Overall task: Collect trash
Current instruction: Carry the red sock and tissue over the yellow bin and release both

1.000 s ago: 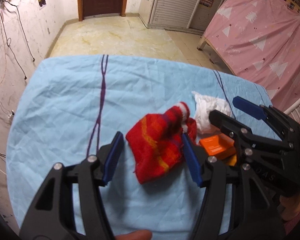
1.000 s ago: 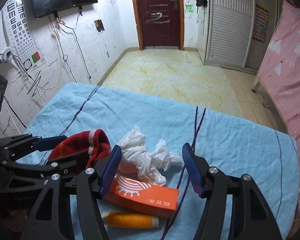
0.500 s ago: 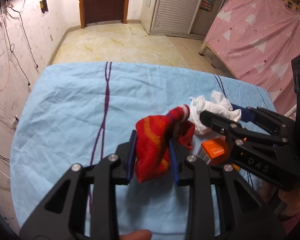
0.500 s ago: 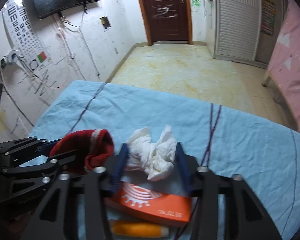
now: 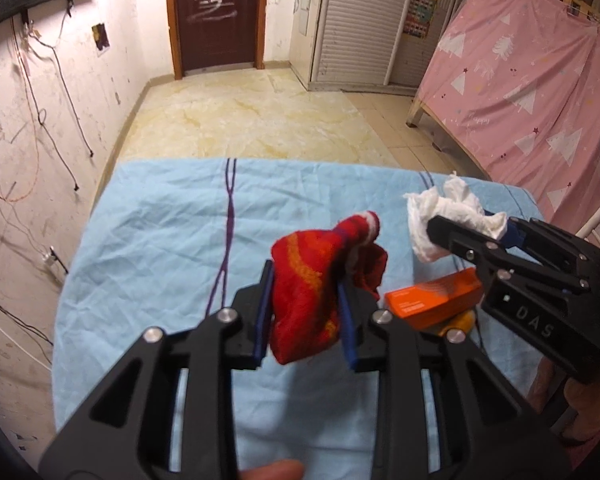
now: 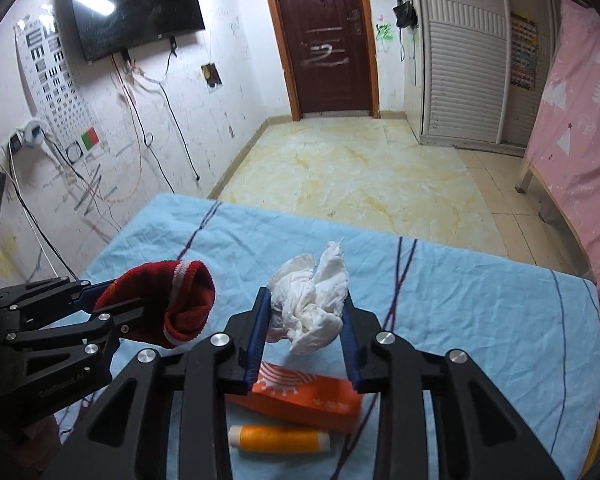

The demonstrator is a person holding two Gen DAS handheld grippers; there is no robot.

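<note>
"DAS" marks the right gripper (image 5: 460, 222), closing on crumpled white tissue (image 6: 312, 308); left gripper (image 5: 306, 316) clamps a red knitted sock (image 5: 312, 300).

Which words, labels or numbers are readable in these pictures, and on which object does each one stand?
"DAS": on the black body of the right tongs, seen from the left wrist.
Small grey lettering on the left tongs: too blurred to read.
Pale characters on the orange box: too small to read.
Eye chart on the wall: symbols unreadable.
</note>
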